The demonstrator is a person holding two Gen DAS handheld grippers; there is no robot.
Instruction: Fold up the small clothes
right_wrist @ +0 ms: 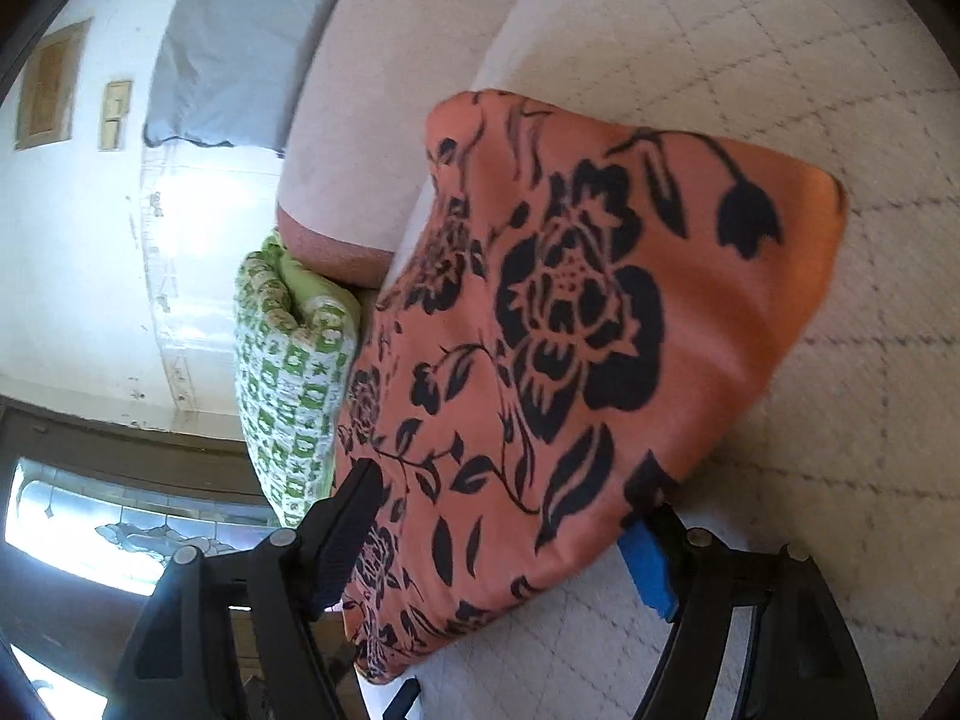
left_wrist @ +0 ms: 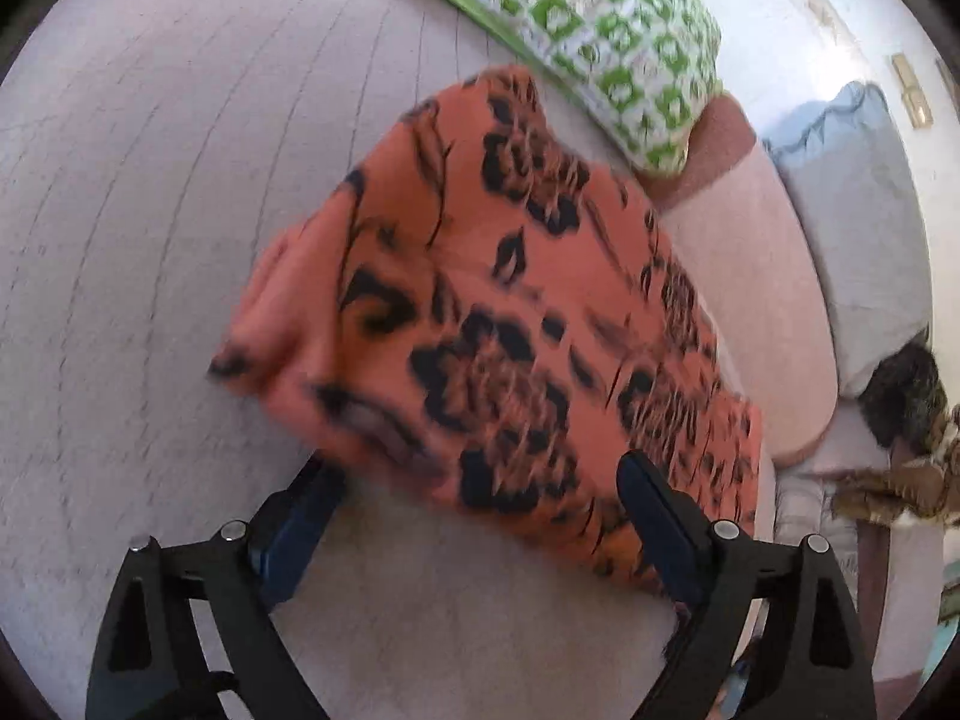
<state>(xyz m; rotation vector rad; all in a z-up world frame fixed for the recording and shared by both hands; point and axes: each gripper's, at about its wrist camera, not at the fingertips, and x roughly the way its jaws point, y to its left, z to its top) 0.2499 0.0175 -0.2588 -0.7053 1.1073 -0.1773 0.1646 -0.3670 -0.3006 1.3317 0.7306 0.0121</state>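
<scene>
Biggest thing in view is the quilted bed cover [left_wrist: 150, 240], pale and stitched in a grid, taking up most of both wrist views. At its far edge sits a green-and-white patterned pillow [left_wrist: 600, 18] with a pinkish bolster [left_wrist: 750, 228] beside it.

On the cover lies the orange garment [left_wrist: 510, 312] with the black flower print, already doubled into a chunky, roughly rectangular bundle. I'd say the folding is mostly done for this piece: the layers are stacked and the edges look tucked, though the near-left corner is still lumpy. What's probably left is a last flatten or moving it aside, and I can't see any other clothes waiting.

Now my tongs. The left gripper [left_wrist: 486, 498] is spread wide, with the near edge of the bundle sitting between its fingers, pads not pressing on it as far as I can tell. The right gripper [right_wrist: 510, 516] is also released, straddling the bundle's near end, one finger lying on top of the cloth and the other tucked just under its corner.
</scene>
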